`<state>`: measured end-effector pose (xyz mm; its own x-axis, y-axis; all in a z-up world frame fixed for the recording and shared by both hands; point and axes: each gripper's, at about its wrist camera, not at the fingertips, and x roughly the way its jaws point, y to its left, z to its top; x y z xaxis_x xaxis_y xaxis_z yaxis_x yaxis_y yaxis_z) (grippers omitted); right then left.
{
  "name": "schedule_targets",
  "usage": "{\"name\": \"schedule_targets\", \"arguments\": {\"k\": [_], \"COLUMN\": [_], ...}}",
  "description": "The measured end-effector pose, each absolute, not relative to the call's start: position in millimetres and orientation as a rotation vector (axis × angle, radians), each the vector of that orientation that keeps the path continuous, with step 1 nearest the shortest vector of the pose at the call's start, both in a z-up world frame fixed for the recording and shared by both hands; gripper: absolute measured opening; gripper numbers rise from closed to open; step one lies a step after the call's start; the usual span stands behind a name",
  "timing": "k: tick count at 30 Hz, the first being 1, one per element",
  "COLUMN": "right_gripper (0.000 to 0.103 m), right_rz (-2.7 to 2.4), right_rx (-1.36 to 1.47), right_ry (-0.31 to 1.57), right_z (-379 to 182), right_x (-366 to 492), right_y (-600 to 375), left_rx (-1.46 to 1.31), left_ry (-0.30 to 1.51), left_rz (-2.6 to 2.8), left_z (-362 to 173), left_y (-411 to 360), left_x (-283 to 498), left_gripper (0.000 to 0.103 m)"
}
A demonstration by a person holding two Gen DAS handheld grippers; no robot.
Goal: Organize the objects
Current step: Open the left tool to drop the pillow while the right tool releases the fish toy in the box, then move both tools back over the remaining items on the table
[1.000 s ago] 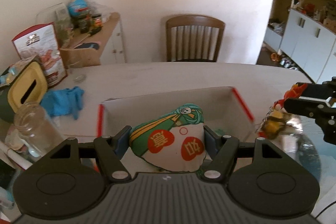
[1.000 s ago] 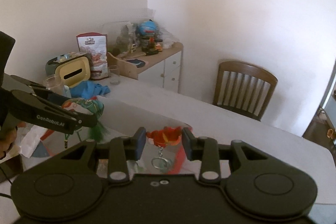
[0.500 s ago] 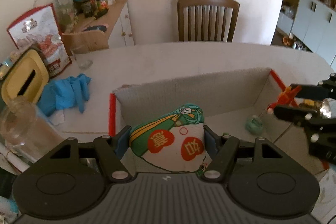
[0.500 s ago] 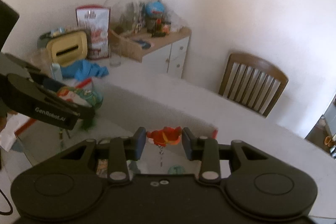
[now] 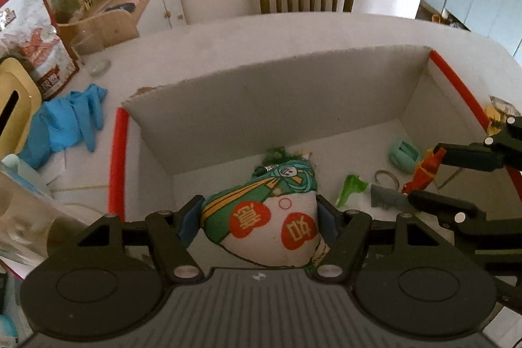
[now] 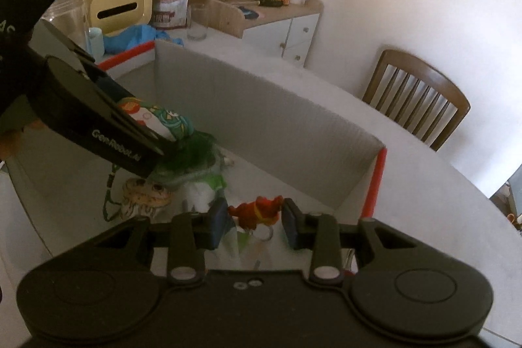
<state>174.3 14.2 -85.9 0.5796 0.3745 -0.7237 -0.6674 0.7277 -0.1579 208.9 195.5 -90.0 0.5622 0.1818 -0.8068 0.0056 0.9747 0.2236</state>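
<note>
Cardboard box (image 5: 293,93) sits on the worktop (image 5: 261,31), and both grippers hang over its open top. Left gripper (image 5: 259,217) fingers clamp a green-and-white pouch (image 5: 270,217) — held above the box floor. Right gripper (image 6: 254,219) fingers pinch a small red figure (image 6: 257,209) with a key ring dangling — inside the box, near its red-edged end.

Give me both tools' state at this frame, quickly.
Left tool: closed on the green-and-white plush pouch, over the box.
Right tool: closed on the small red figure keychain, over the same box.
</note>
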Motion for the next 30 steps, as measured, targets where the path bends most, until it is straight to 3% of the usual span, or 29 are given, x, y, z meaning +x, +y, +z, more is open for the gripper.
{"name": "schedule_targets", "arguments": {"k": [15,30], "right_gripper": [0.049,0.054], "right_rz": [0.663,0.641], "right_rx": [-0.386,-0.254], "right_ry": [0.745,0.74], "right_z": [-73,-45], "right_x": [166,150], "right_y": [-8,-44], "left_rx": [0.238,0.185], "left_ry": [1.087,1.058], "left_rz": [0.096,0.119], "left_z": [-105,-94], "left_y": [192,193], "left_x": [220,207], "left_gripper": [0.073,0.079]}}
